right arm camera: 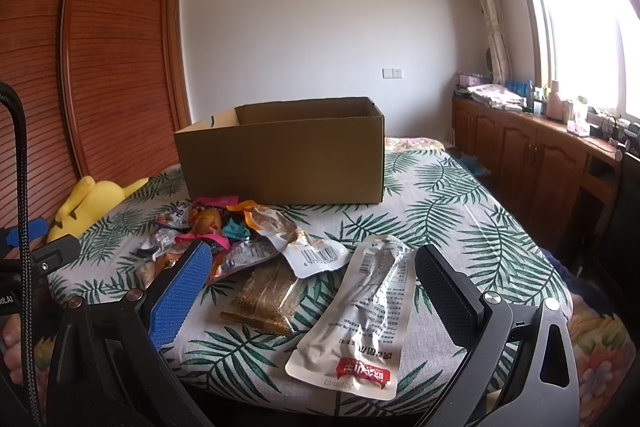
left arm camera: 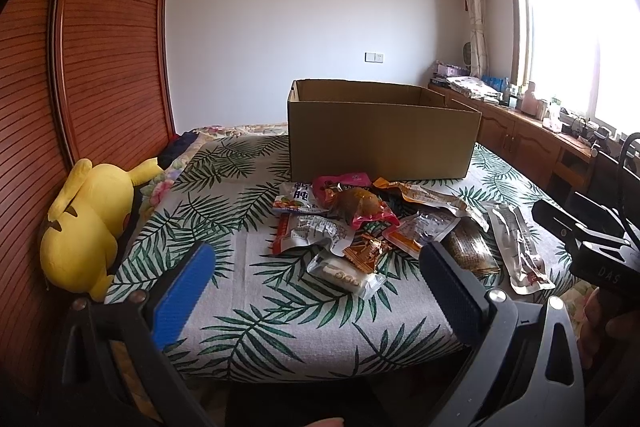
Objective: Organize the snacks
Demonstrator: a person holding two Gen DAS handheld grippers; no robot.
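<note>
A pile of snack packets (left arm camera: 360, 219) lies on the leaf-patterned bed cover, in front of an open cardboard box (left arm camera: 380, 143). My left gripper (left arm camera: 316, 271) is open and empty, above the near side of the pile, over a white packet (left arm camera: 348, 277). My right gripper (right arm camera: 312, 279) is open and empty, with a long silver-white packet (right arm camera: 360, 311) and a brown cracker pack (right arm camera: 268, 299) lying between its fingers. The box (right arm camera: 284, 163) and pile (right arm camera: 224, 231) also show in the right wrist view. The right gripper's body shows at the right edge of the left wrist view (left arm camera: 592, 243).
A yellow plush toy (left arm camera: 88, 223) lies at the bed's left edge by the wooden wardrobe (left arm camera: 100, 47). A wooden counter (right arm camera: 540, 147) with clutter runs under the window at right. The bed's near edge (left arm camera: 320, 375) is just below the grippers.
</note>
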